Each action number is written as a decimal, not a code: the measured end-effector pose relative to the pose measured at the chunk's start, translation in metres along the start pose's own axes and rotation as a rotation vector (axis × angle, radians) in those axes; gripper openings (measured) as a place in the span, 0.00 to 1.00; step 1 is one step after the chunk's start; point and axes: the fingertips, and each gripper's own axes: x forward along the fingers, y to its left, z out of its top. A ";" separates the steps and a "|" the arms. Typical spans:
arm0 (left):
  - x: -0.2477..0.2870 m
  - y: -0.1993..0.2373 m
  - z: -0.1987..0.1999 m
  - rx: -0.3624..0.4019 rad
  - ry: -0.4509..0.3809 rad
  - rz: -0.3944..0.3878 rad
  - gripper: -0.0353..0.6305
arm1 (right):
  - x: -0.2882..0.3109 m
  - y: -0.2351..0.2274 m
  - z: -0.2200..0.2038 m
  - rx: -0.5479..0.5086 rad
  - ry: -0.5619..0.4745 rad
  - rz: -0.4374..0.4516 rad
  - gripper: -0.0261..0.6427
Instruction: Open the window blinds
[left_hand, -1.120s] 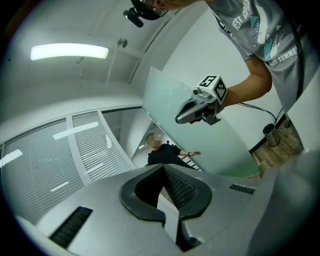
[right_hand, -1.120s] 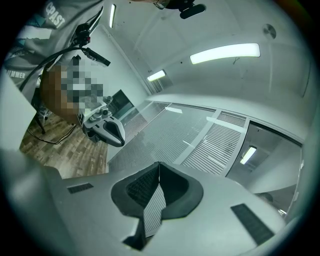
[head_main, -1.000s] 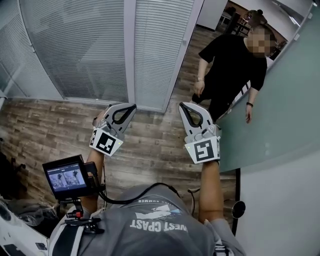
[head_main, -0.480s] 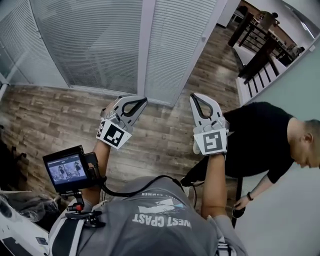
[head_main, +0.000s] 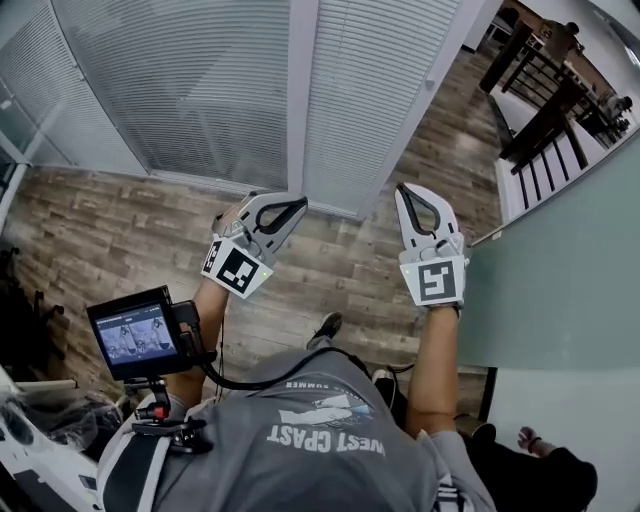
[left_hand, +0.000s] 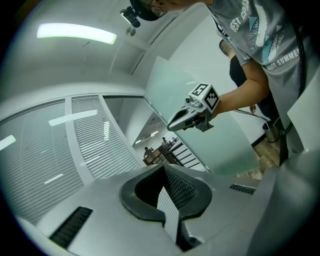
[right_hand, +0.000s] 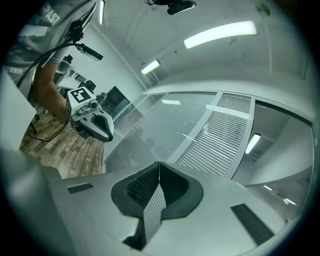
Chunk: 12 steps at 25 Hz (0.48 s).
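- Both forearms reach forward from the wearer's chest, side by side and about level. The left gripper (head_main: 300, 207) and the right gripper (head_main: 403, 189) point at the blinds (head_main: 190, 90).
- The left gripper's jaws are pressed together with nothing between them. Its marker cube tilts toward the wearer's left.
- The right gripper's jaws are likewise closed on nothing. Its marker cube faces squarely up at the head camera.
- The blinds hang with their slats shut, in two panels split by a white post (head_main: 303, 100). They lie ahead of both grippers, and neither touches them.
- In the head view both tips sit over the wood floor (head_main: 90, 230), just short of the foot of the blinds.
- Compared with a second ago, both grippers are nearer the blinds. The blinds now fill more of the top of the head view.
- The person in black (head_main: 545, 475) stood at upper right a second ago and bent down beside the right arm half a second ago. That person now shows only in the bottom right corner, below the glass wall (head_main: 560, 270).
- A small monitor (head_main: 135, 335) on the wearer's rig sits beside the left forearm, as it did before.
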 end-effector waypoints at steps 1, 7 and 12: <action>0.015 0.006 -0.007 0.000 0.007 -0.005 0.05 | 0.011 -0.010 -0.015 0.013 0.004 -0.003 0.04; 0.112 0.048 -0.042 -0.026 0.031 -0.006 0.05 | 0.074 -0.074 -0.093 0.062 0.029 0.015 0.04; 0.176 0.077 -0.055 -0.030 0.040 -0.007 0.05 | 0.115 -0.128 -0.135 0.071 0.036 0.017 0.04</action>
